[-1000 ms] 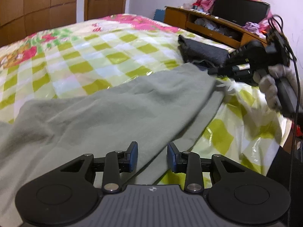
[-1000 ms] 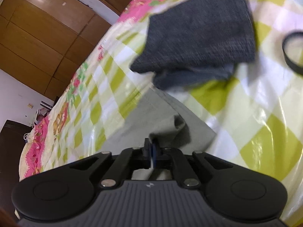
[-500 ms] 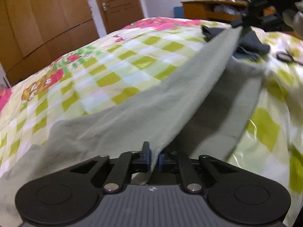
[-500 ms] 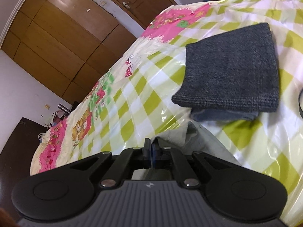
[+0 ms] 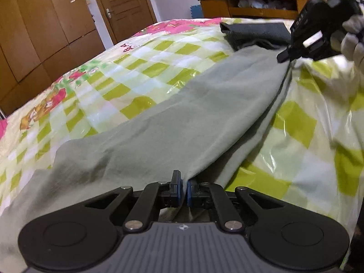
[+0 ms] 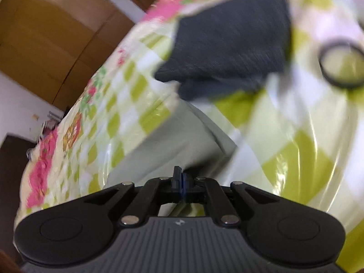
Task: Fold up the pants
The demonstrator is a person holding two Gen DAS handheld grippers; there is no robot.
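The grey-green pants (image 5: 182,122) lie across the checked bedspread (image 5: 141,68), one leg stretched from near to far. My left gripper (image 5: 184,186) is shut on the near edge of the pants and holds it just above the bed. My right gripper (image 5: 284,56) shows at the far right of the left wrist view, pinching the far end of the same edge. In the blurred right wrist view the pants (image 6: 177,141) run up into the shut right gripper (image 6: 180,182).
A folded dark grey garment (image 5: 254,34) lies on the bed beyond the pants, also in the right wrist view (image 6: 232,45). A black ring (image 6: 341,66) lies to its right. A wooden cabinet (image 5: 250,4) and wardrobe doors (image 5: 56,22) stand behind the bed.
My left gripper closed on the near edge of the pants. Both grippers lifted that edge taut, then lowered it toward the bed. The right wrist view swung downward and is blurred.
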